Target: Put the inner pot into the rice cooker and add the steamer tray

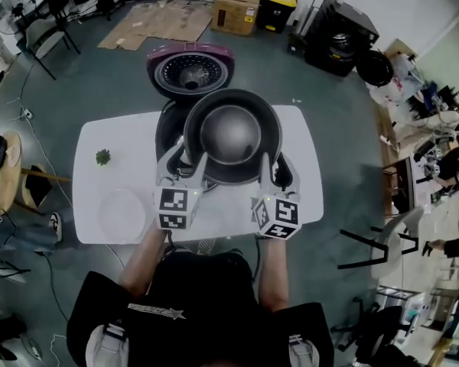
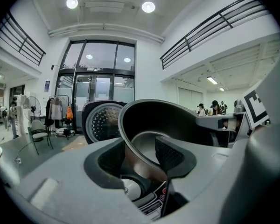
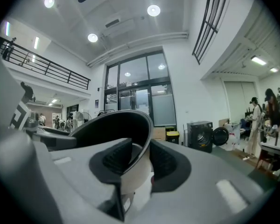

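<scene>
The dark inner pot [image 1: 231,134] hangs above the black rice cooker [image 1: 168,128], whose purple-rimmed lid [image 1: 191,69] stands open behind it. My left gripper [image 1: 185,164] is shut on the pot's near-left rim and my right gripper [image 1: 271,172] is shut on its near-right rim. In the left gripper view, the left gripper [image 2: 140,155] pinches the pot wall [image 2: 163,120], with the cooker's control panel below. The right gripper view shows the right gripper [image 3: 133,160] clamping the rim [image 3: 112,125]. The clear round steamer tray [image 1: 122,212] lies on the table to the left.
The white table [image 1: 92,182] carries a small green object [image 1: 102,157] at its left. Chairs stand at the right [image 1: 382,235] and far left [image 1: 46,33]. Cardboard boxes [image 1: 237,2] sit on the floor beyond the cooker.
</scene>
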